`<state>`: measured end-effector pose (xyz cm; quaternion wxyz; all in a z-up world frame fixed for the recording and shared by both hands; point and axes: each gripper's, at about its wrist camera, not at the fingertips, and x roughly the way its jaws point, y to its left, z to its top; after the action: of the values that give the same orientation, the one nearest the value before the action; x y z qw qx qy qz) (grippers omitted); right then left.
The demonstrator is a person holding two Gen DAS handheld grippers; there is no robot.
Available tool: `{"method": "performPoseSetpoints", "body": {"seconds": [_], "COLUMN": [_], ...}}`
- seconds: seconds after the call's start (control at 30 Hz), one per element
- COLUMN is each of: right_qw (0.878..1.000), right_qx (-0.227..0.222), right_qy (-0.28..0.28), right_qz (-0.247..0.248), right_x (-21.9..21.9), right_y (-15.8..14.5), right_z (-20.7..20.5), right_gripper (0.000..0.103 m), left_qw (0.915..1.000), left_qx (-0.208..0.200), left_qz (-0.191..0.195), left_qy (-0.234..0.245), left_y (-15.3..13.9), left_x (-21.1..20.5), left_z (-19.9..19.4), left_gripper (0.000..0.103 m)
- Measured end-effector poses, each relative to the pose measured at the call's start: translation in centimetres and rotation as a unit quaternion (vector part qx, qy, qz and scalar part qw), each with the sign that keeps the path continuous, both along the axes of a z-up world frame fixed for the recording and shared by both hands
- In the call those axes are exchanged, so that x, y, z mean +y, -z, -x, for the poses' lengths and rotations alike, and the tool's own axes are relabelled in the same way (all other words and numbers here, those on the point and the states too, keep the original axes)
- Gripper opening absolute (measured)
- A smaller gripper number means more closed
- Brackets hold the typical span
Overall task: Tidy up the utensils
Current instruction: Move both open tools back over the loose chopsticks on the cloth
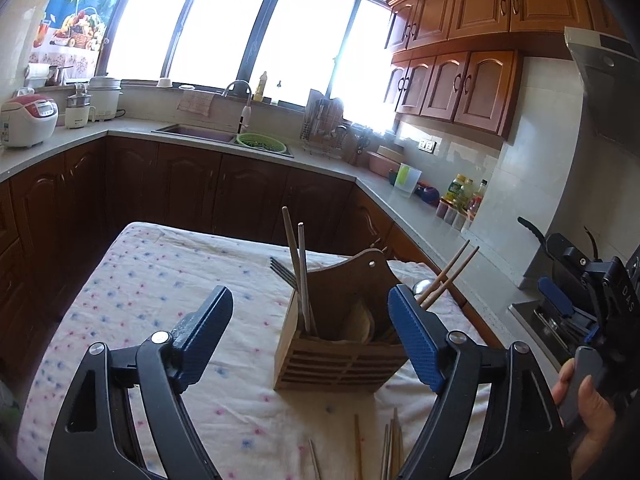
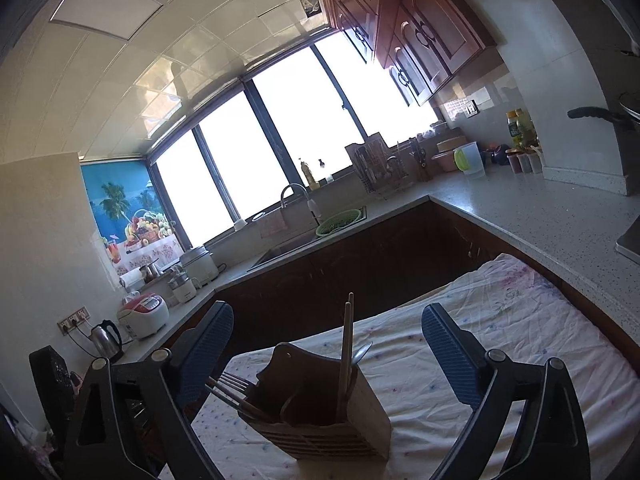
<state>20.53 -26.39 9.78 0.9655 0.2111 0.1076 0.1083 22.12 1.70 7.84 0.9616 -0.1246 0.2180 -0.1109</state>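
A wooden utensil holder [image 1: 340, 356] stands on a floral-cloth table [image 1: 160, 280]. It holds metal chopsticks [image 1: 302, 272], a fork [image 1: 282, 270], wooden chopsticks [image 1: 450, 276] and a spoon [image 1: 421, 287]. Several loose chopsticks [image 1: 390, 448] lie on the cloth near the front edge. My left gripper [image 1: 310, 332] is open and empty, hovering just before the holder. My right gripper [image 2: 328, 350] is open and empty above the holder [image 2: 320, 412]; it also shows at the right of the left wrist view [image 1: 568, 304]. In the right wrist view, wooden chopsticks [image 2: 346, 356] stand upright in the holder.
A kitchen counter [image 1: 404, 208] runs behind and to the right, with a sink [image 1: 192, 134], green colander [image 1: 260, 142], dish rack [image 1: 324, 128], bottles [image 1: 464, 196] and a rice cooker [image 1: 28, 120]. A stove [image 1: 556, 320] lies at the right.
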Motion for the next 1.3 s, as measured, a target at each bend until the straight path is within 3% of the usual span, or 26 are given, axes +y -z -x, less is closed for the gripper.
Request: {"method": "performPoseSetpoints", "body": {"seconds": [0.23,0.53,0.8,1.1,1.17,1.3], "right_qw": [1.000,0.997,0.992,0.985,0.980,0.965], "right_qx": [0.013,0.072,0.123,0.172,0.190,0.230], "right_qy": [0.004,0.018,0.017,-0.004,-0.016,-0.054], "right_qz": [-0.010,-0.019,-0.009,0.027,0.055,0.116], "right_x": [-0.9,-2.0,-1.7,-0.4,0.7,3.9], "right_y": [1.6,6.1,9.9,12.7,13.2,15.0], "right_z": [3.5,6.3,7.4,6.8,6.3,5.2], "right_gripper": [0.097,0.097,0.097,0.096,0.088,0.049], "left_qw": [0.9994,0.9959,0.9915,0.9875,0.9866,0.9850], "left_qx": [0.034,0.090,0.129,0.157,0.162,0.171], "left_qz": [-0.001,-0.006,-0.017,-0.013,-0.009,-0.006], "left_qy": [0.000,0.006,0.007,-0.011,-0.017,-0.020], "left_y": [2.5,7.1,10.2,11.8,12.0,12.4], "left_x": [0.6,0.2,0.2,1.3,1.8,2.1], "left_z": [2.9,5.7,6.8,6.8,6.7,6.5], "left_gripper": [0.084,0.084,0.084,0.084,0.084,0.084]}}
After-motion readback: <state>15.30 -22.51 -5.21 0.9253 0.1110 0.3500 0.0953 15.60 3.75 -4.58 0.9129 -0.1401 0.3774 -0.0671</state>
